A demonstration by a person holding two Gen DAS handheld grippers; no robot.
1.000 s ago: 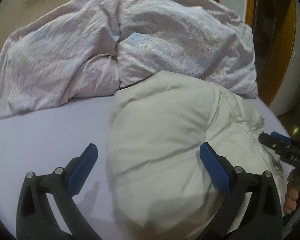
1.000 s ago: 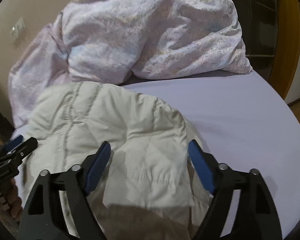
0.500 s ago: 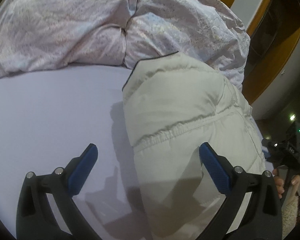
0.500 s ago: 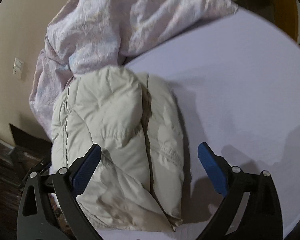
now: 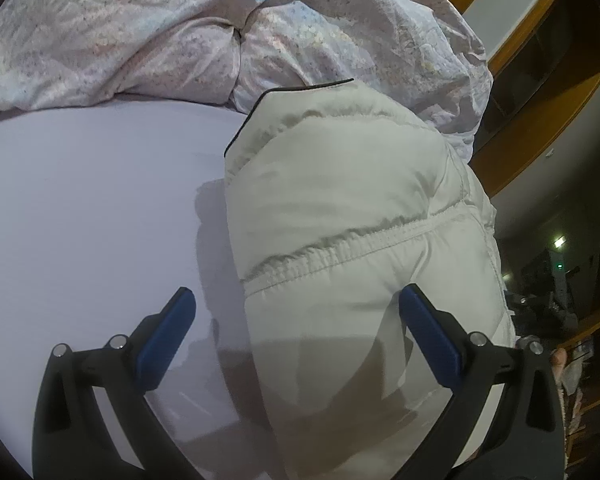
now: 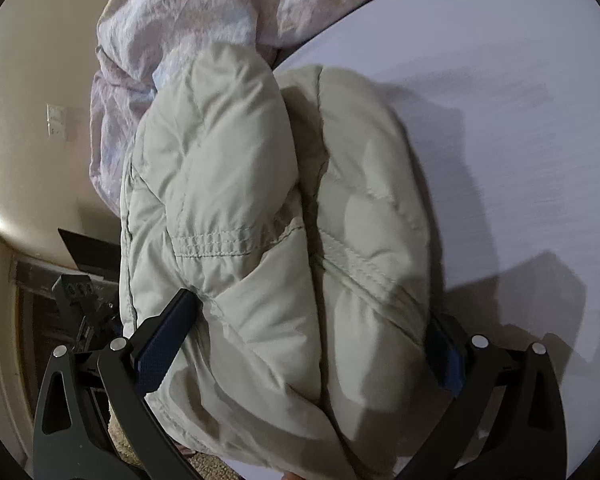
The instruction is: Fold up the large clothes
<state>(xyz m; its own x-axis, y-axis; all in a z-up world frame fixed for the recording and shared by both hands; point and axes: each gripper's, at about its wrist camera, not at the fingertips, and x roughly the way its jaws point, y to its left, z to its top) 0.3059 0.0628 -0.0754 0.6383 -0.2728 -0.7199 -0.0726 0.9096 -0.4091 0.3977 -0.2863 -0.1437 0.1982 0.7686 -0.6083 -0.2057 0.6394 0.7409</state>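
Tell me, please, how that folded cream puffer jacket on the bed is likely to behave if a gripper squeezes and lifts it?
The puffer jacket looks thickly padded, so it would probably squash under the pads and spring back. Its shell has a smooth sheen, so it may slip from a shallow pinch. It is soft with loosely stacked folds, so lifted from one edge it would likely sag and unfold onto the sheet.

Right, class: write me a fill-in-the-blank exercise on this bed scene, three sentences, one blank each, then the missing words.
1. The folded puffer jacket lies on a plain ____ bedsheet.
2. Behind the jacket is a rumpled, ____-patterned duvet.
3. The jaws of the right hand-held gripper stand wide, with the ____ between them.

Missing words: lilac; floral; jacket
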